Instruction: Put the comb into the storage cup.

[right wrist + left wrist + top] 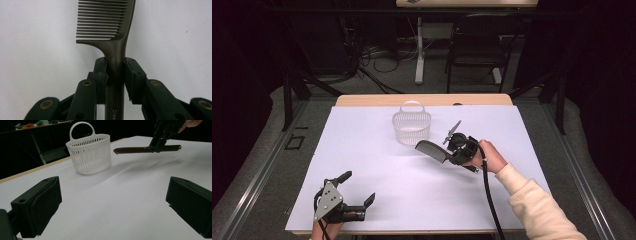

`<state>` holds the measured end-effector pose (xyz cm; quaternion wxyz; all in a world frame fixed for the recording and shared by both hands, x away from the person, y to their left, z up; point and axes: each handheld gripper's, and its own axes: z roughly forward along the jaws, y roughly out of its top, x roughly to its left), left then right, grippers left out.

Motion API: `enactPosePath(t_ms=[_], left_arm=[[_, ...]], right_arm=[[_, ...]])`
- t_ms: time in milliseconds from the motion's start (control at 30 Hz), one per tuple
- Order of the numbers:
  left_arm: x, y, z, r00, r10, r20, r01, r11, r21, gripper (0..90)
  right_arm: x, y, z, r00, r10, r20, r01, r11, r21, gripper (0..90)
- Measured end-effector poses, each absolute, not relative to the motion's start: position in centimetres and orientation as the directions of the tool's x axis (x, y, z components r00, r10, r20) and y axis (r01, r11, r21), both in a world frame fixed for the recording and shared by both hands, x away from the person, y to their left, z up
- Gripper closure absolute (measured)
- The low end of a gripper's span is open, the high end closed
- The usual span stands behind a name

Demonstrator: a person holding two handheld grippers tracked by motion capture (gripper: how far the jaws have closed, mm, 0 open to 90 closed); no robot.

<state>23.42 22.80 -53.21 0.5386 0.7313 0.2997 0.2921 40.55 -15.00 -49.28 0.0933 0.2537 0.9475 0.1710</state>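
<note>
Pads of the right gripper [115, 75] were clamped on the handle of a dark comb [110, 27], one pad pressed to each side of the handle just below the row of teeth. Seen along that gripper's own jaws, the teeth pointed off to the left of the picture and the handle ran down between the pads, with pale lettering near its lower end. From above, the right gripper [458, 148] was held in the person's right hand [490, 156], and the comb [431, 150] stuck out of it toward the white basket [412, 126], its toothed end just short of the basket's near side and clear of the white sheet [377, 165] below. In the left gripper view the comb [140, 150] hung level above the sheet, well clear of it and casting a soft shadow, with its tip near the basket [89, 153] but not touching it.

The left gripper [354, 187] rested far from the basket, at the near edge of the sheet, with its jaws standing wide apart and nothing between them. The basket stood upright toward the far side of the sheet, handle raised.
</note>
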Motion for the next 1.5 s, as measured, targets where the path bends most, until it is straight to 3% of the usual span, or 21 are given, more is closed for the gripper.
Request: enactPosePath(t_ms=[1500], left_arm=[[23.5,22.9,-53.2,0.648,0.754,0.104,0.120,-0.236,0.964,0.2]], right_arm=[[39.0,-17.5,-48.4,-0.826,0.560,-0.072,0.413,0.686,0.599,72.8]])
